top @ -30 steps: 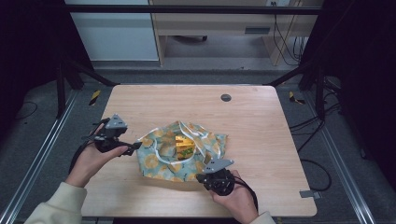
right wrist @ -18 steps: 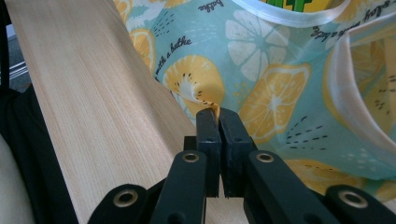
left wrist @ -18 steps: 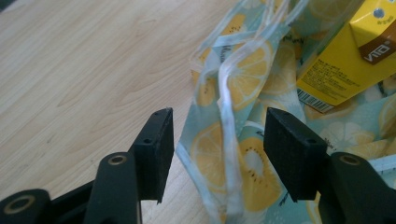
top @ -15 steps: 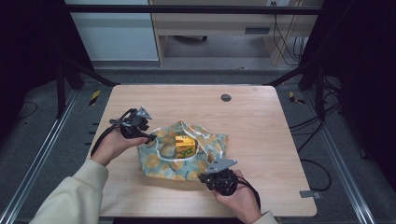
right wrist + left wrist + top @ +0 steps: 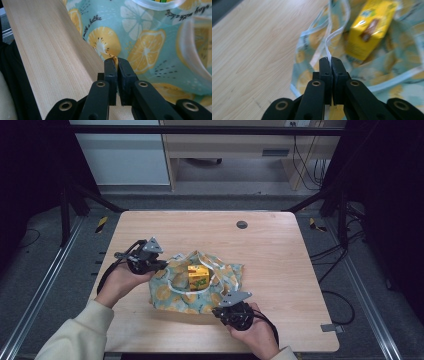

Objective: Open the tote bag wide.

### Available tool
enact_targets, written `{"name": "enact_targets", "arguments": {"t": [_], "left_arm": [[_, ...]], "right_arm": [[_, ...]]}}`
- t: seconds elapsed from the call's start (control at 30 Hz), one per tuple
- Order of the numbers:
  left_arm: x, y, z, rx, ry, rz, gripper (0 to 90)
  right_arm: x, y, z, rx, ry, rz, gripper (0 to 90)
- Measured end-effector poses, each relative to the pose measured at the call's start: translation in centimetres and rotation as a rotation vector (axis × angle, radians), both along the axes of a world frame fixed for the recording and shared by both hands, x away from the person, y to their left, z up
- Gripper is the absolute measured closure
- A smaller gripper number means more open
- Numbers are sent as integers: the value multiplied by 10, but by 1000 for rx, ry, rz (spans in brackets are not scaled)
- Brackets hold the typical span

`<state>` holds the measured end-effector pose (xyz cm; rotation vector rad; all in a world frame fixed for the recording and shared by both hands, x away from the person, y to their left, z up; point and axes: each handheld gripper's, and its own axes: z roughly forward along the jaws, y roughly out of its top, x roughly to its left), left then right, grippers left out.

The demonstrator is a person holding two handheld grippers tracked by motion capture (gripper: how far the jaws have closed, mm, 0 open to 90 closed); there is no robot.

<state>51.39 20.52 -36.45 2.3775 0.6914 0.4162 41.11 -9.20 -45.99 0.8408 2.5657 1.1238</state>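
A teal cloth bag (image 5: 170, 297) printed with lemon slices lies crumpled on the wooden table (image 5: 280, 255). A yellow carton (image 5: 198, 276) stands in its open mouth. My left gripper (image 5: 162, 265) is at the bag's left edge. Its jaws have just been closing and are now shut on the bag's white strap (image 5: 334, 35), which runs up from the left gripper (image 5: 331, 60) toward the yellow carton (image 5: 369, 27). My right gripper (image 5: 220, 311) sits at the bag's near edge. In the right gripper view, the right gripper (image 5: 117, 61) is shut on a pinch of the bag's fabric (image 5: 145, 32).
A round dark grommet (image 5: 242, 224) sits in the tabletop near its far edge. Bare wood surrounds the bag on all sides. Black frame posts stand at both far corners, and cables lie on the floor at the right.
My left hand moved right and away from the person, from the table's left side to the bag's left edge, and its gripper shut on the white strap. The right gripper stayed put.
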Motion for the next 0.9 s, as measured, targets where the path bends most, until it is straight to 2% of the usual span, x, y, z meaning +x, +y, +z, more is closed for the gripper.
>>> {"name": "enact_targets", "arguments": {"t": [0.1,0.13,0.17,0.23,0.3,0.33,0.4,0.43,0.47,0.5,0.53,0.67,0.8,0.9], "left_arm": [[-17,3,11,-44,-24,-32,889],[-29,6,17,-76,-36,-46,890],[-29,6,17,-76,-36,-46,891],[-41,10,19,-110,-32,-70,892],[-48,13,16,-132,-10,-92,892],[-56,17,9,-147,15,-113,892],[-62,21,-3,-155,49,-130,893],[-62,21,-3,-155,49,-130,893],[-66,25,-16,-140,77,-138,893],[-66,25,-16,-140,77,-138,893],[-68,26,-22,-133,90,-138,893],[-69,34,-46,-69,121,-119,893],[-68,38,-63,-18,121,-86,894],[-67,41,-70,-1,106,-61,893]], "right_arm": [[1,0,-2,-4,6,-7,863],[1,-1,-3,-4,9,-10,861],[1,-1,-3,-7,12,-13,861],[1,-1,-4,-15,12,-16,859],[1,-1,-4,-18,11,-16,859],[2,-1,-5,-18,16,-24,858],[2,-2,-5,-18,17,-26,855],[3,-2,-6,-12,20,-30,853],[3,-3,-6,-17,24,-36,849],[4,-3,-6,-19,25,-42,844],[4,-3,-6,-19,25,-42,844],[6,-6,-8,-18,29,-62,838],[7,-7,-9,-21,31,-76,780],[8,-9,-8,-11,26,-86,730]]}}
